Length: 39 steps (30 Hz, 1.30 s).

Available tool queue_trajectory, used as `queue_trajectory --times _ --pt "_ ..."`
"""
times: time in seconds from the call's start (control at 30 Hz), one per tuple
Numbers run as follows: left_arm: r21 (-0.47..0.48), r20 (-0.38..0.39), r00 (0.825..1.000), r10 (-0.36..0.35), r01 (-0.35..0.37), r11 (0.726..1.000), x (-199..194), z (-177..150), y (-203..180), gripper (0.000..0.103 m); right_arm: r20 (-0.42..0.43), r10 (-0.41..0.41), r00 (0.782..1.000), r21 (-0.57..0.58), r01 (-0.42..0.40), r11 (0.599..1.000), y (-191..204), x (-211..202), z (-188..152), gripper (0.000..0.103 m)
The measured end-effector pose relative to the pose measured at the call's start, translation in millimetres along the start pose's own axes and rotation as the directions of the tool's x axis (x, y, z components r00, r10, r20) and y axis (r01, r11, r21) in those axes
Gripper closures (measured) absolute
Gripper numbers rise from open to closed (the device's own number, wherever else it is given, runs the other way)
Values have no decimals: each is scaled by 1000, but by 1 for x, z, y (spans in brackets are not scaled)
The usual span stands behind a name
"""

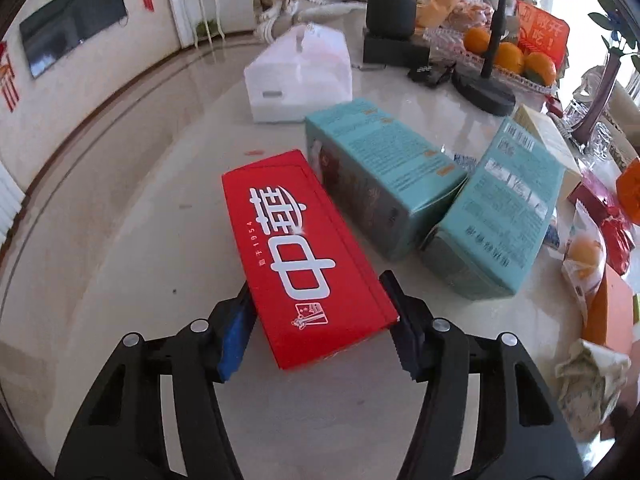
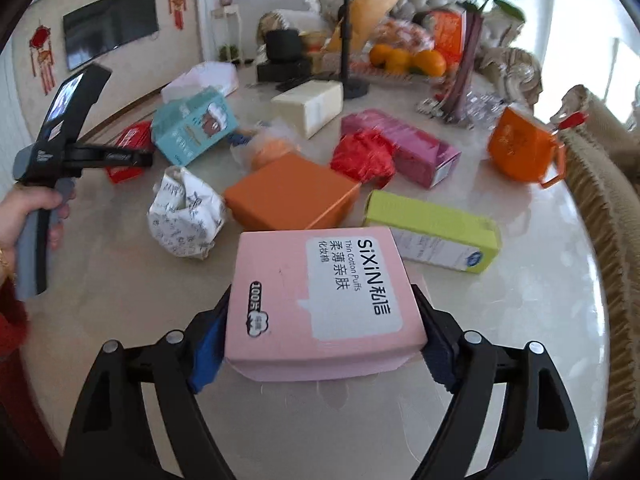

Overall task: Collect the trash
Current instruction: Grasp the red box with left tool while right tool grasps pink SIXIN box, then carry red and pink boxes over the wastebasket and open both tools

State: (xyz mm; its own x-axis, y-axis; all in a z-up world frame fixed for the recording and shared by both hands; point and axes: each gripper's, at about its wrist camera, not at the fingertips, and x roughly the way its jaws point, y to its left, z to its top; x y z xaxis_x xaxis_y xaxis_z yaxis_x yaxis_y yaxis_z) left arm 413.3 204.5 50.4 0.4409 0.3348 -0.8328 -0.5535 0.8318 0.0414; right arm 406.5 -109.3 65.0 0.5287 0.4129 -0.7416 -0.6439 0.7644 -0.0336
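Pinched between the right gripper's (image 2: 324,344) pads sits a pink box (image 2: 320,304) of cotton puffs, held by its two long sides with its near end overhanging toward the camera; the blur across the table suggests the tool is moving. On the other side, the left gripper (image 1: 322,322) is closed on a red box (image 1: 304,256), its blue pads pressed to the near corners while the far end points to 11 o'clock. Whether that box is lifted or skimming the table (image 1: 120,240) I cannot tell. Two teal boxes (image 1: 384,176) lie just beside it at 1 o'clock, the nearer one touching or nearly touching its far edge. In the right view, the left hand (image 2: 28,216) wraps the tool's handle at 9 o'clock, wrist level, fingers pointing across the table toward 3 o'clock. To do this step well, I judge both boxes should be raised straight up before travelling, since the red one is gripped only at its end and could pivot against the teal box. Remaining litter includes crumpled paper (image 2: 184,216) at 10 o'clock, an orange box (image 2: 292,196) at 12 and a green box (image 2: 432,232) at 2. No bin shows in either view.
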Motion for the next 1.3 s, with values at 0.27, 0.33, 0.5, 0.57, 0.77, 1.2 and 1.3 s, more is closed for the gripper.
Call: queue_trajectory --times 0.27,0.33,0.5,0.57,0.77,1.2,1.3 --pt "26 85 994 -67 65 998 -43 -30 32 44 105 29 994 126 -42 991 4 -61 -22 27" --pt "48 137 982 -132 126 991 -75 -54 43 44 146 65 987 166 -89 982 8 -89 -40 27" --pt "167 218 931 -291 258 952 -158 -143 61 44 224 146 964 197 -192 961 41 -155 -106 27" --pt "205 212 909 -358 317 926 -183 -187 65 44 225 174 959 201 -220 954 59 -173 -134 27" --pt "298 84 863 -498 455 839 -222 -324 58 44 132 240 962 194 -262 945 119 -189 -219 26" --pt "334 -344 871 -351 463 821 -89 -457 -7 44 -252 149 956 351 -53 935 133 -67 -311 26" --pt "337 -344 871 -351 463 820 -83 -457 -12 43 -262 140 955 345 -43 938 135 -66 -318 26"
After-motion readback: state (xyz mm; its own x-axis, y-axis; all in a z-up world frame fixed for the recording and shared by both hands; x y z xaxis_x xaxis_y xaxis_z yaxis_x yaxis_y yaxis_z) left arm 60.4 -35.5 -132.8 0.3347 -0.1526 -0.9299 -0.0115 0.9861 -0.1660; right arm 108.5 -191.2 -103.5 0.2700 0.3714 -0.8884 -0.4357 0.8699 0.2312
